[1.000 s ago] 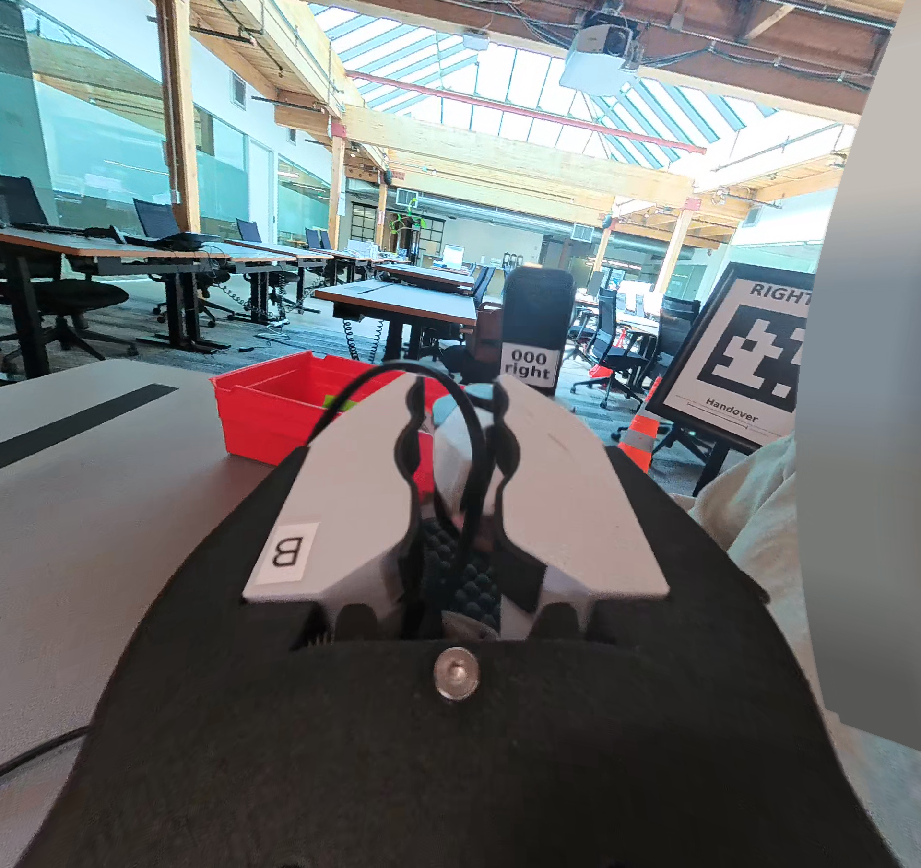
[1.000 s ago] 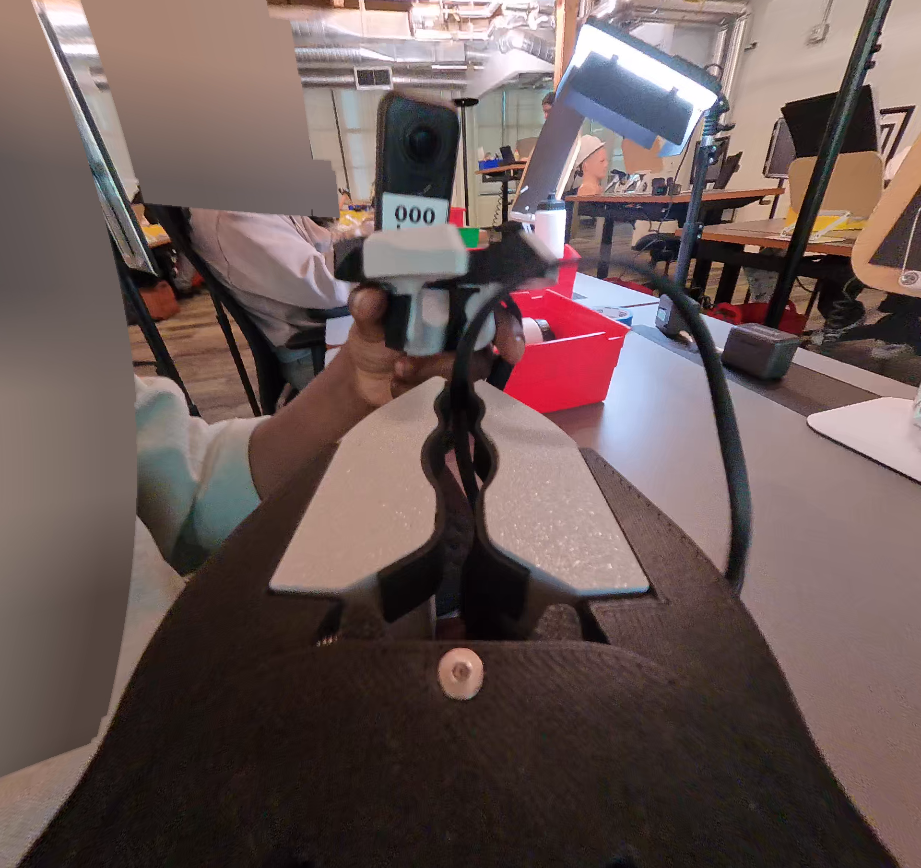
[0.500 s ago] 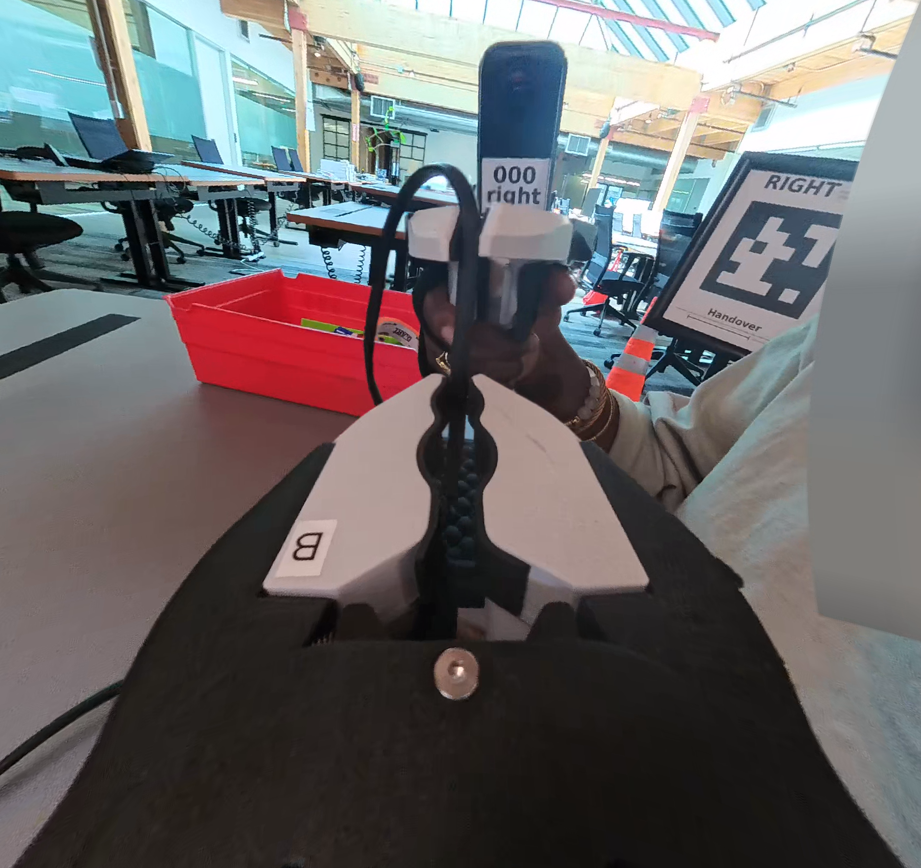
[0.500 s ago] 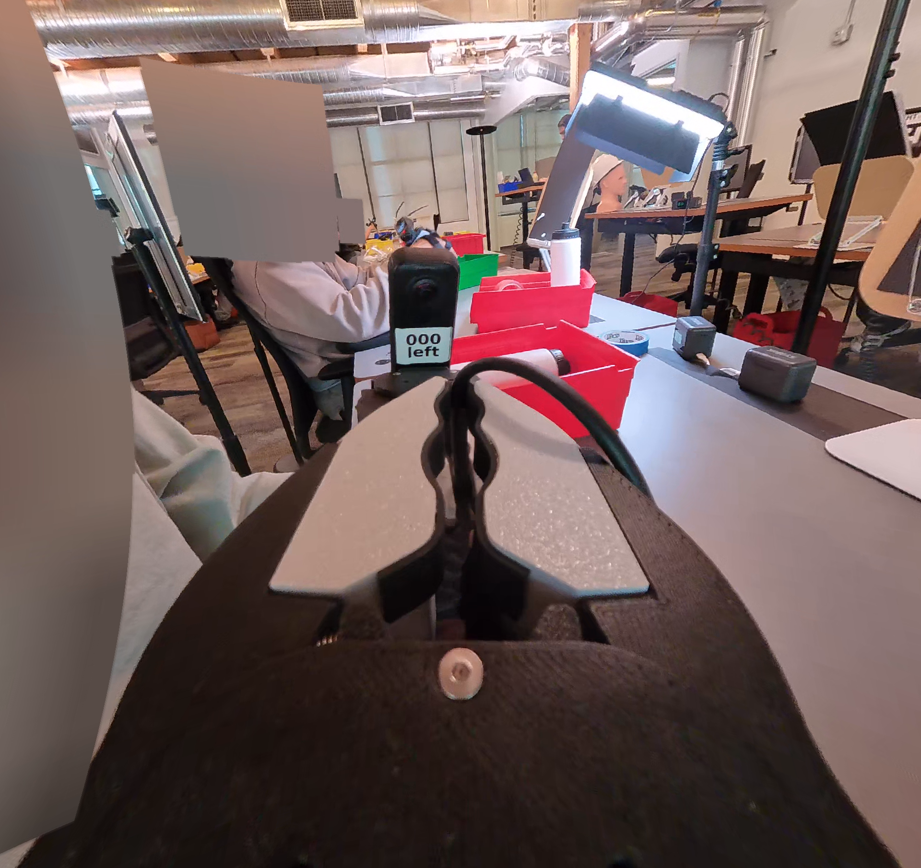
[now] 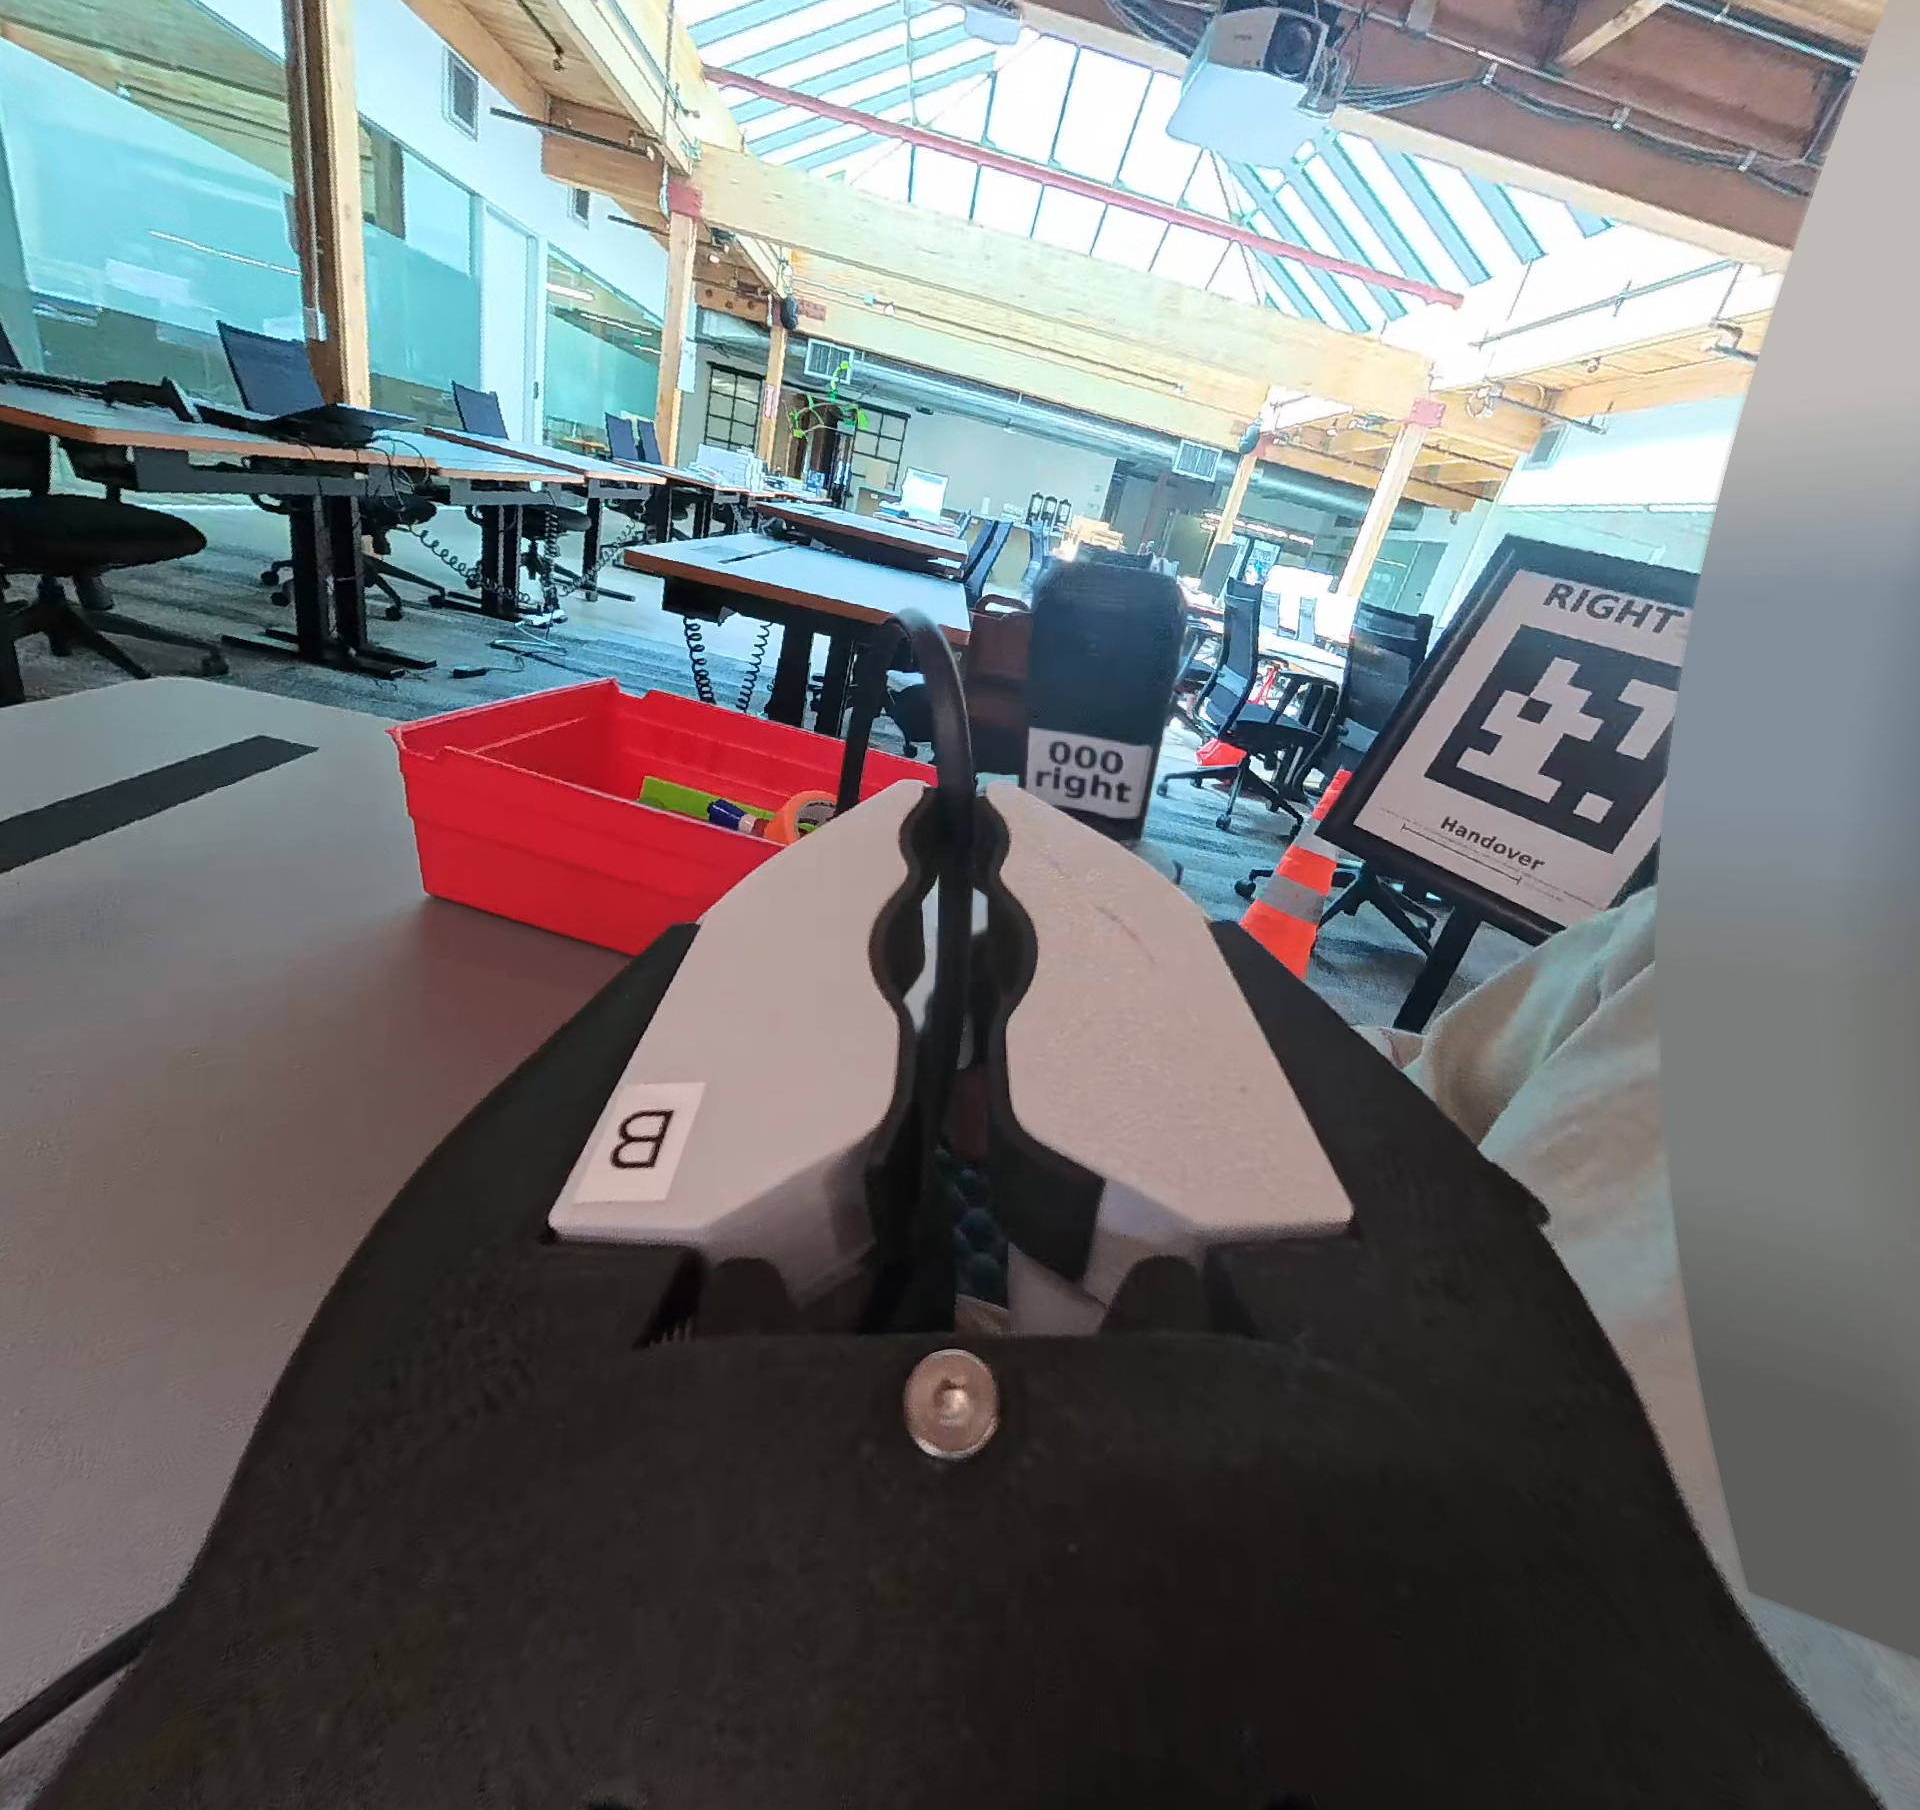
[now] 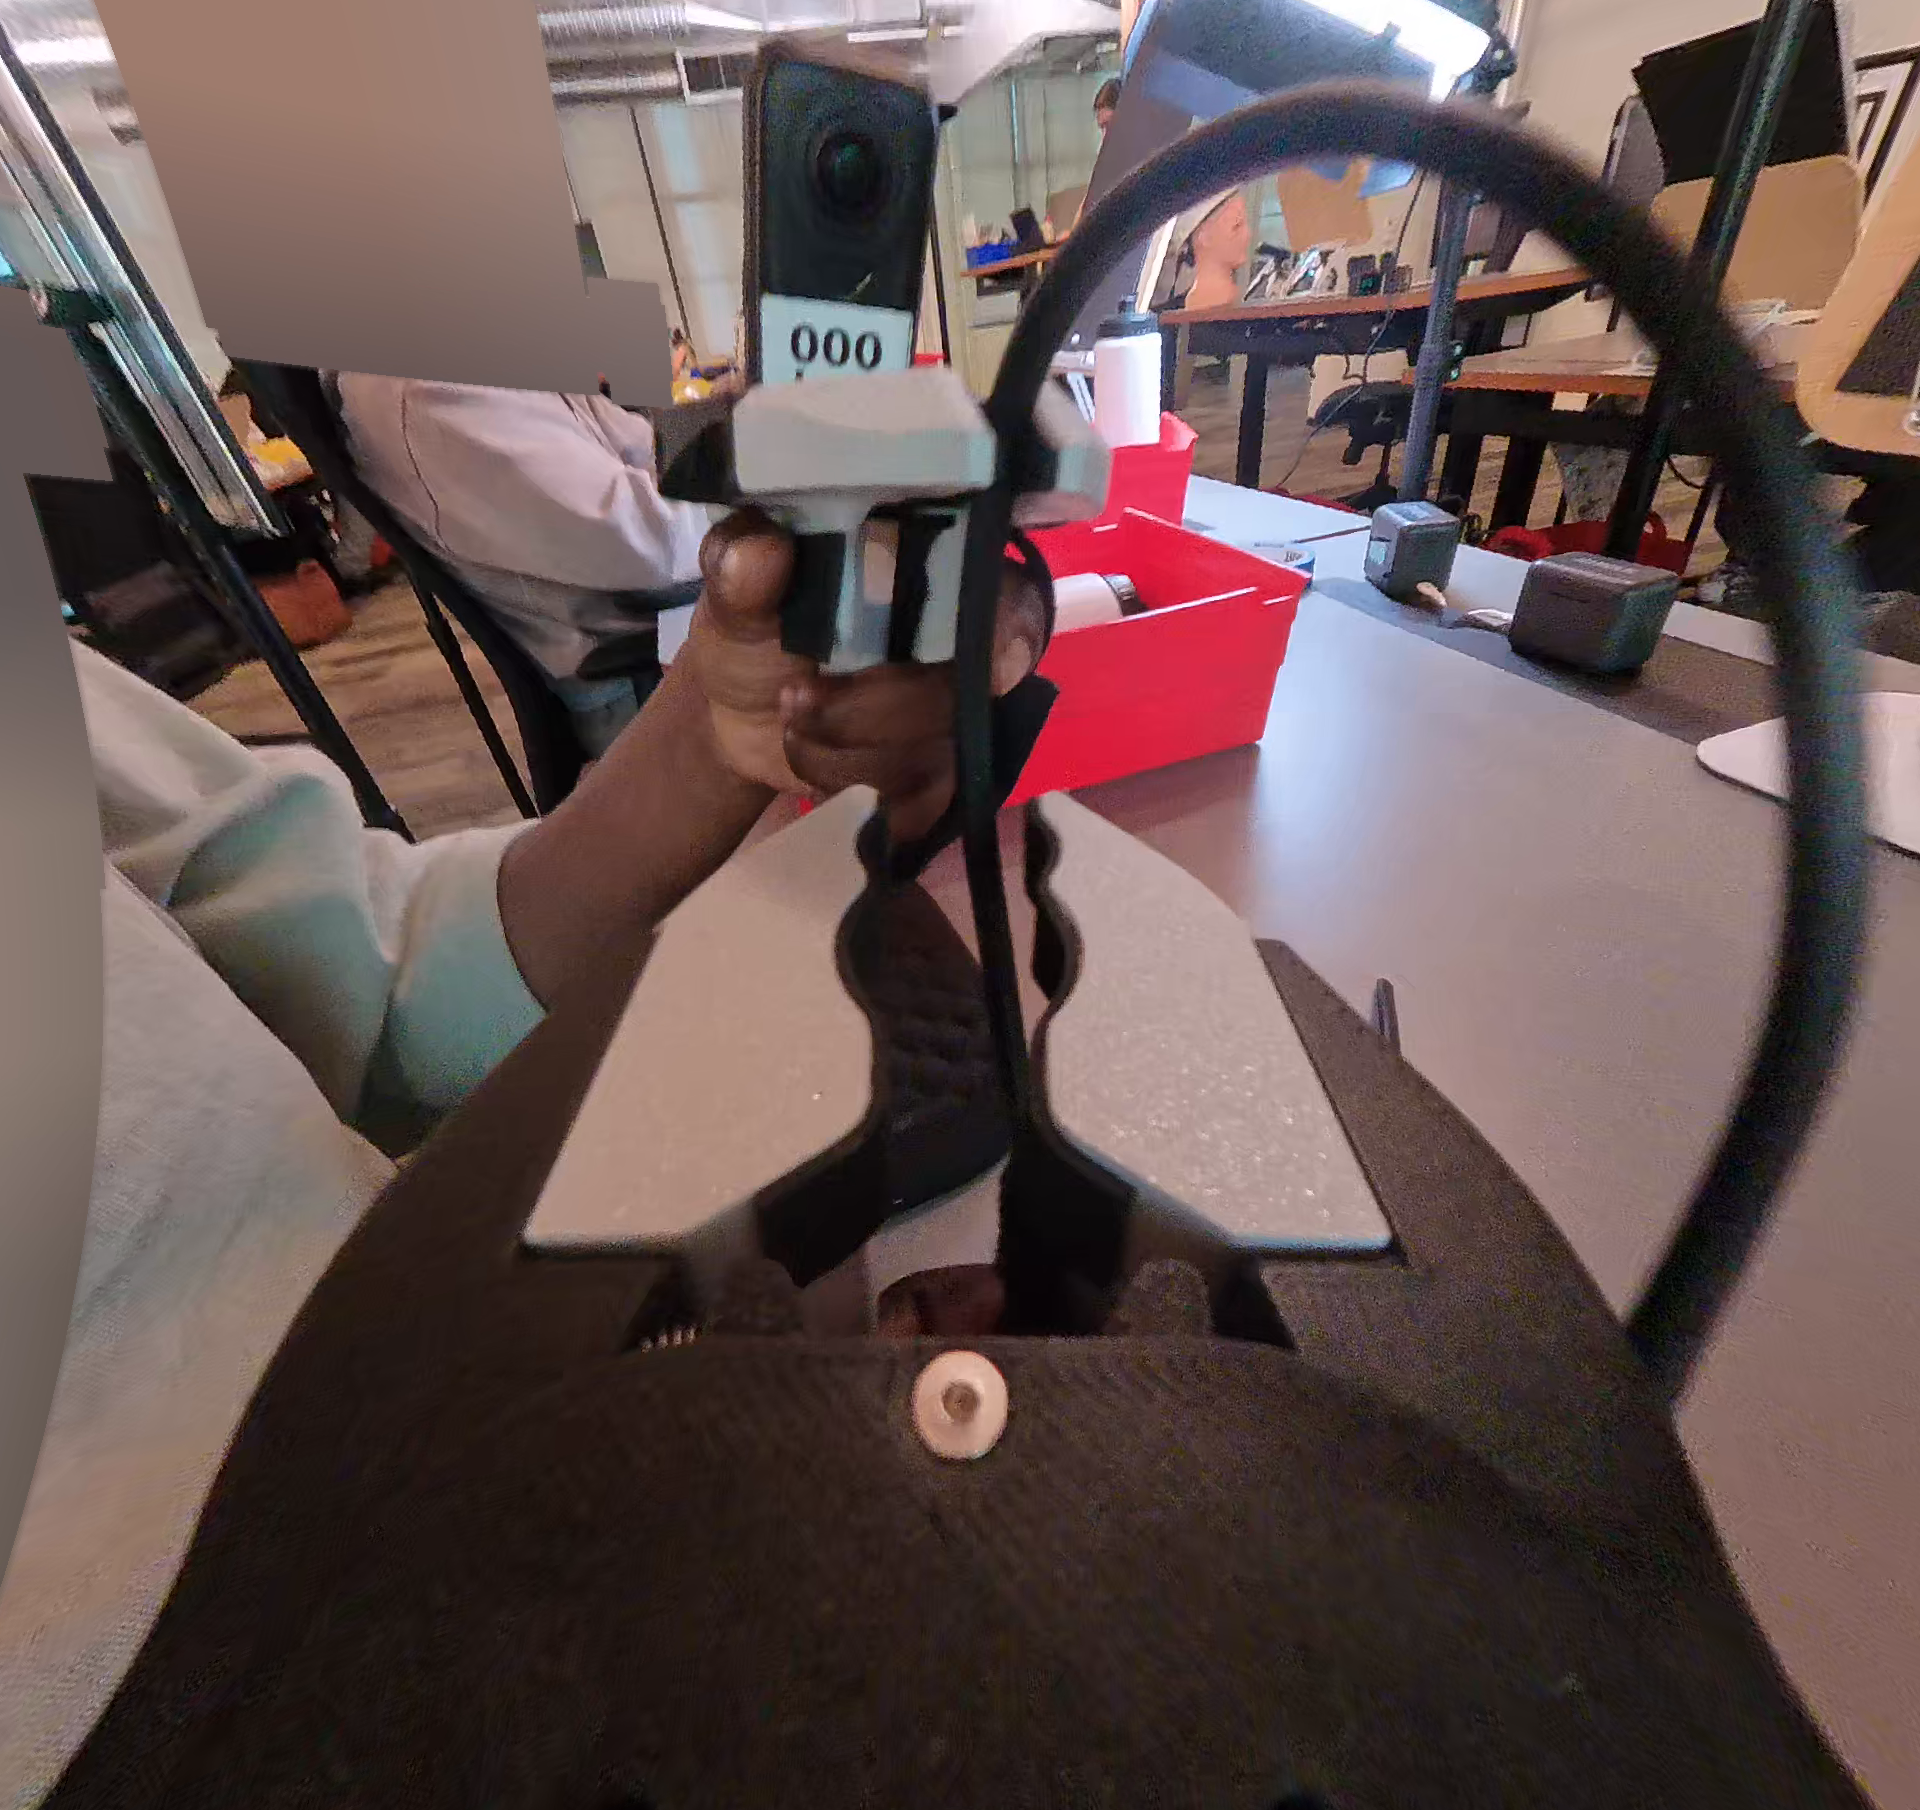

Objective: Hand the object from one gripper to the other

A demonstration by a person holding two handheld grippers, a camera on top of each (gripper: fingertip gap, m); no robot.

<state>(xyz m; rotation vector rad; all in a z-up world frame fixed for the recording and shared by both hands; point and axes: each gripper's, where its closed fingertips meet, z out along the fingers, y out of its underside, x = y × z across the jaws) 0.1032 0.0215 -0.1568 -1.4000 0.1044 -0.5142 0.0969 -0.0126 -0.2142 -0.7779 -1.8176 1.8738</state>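
**Black cable caught between both grippers**

The left gripper [image 5: 951,830] is clamped on the black cable [image 5: 940,721], which arcs up out of its tips. In the right wrist view the right gripper [image 6: 951,841] has its fingers parted, the cable [image 6: 1704,430] running down the gap against the right finger and looping wide to its right. Just ahead, a hand [image 6: 831,690] holds the left gripper. A red bin [image 5: 561,804] sits on the table [image 5: 208,1033], ahead-left of the left gripper.

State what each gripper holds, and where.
Left gripper pinches the black cable just below its loop. Right gripper has its fingers apart; the cable only runs between them.
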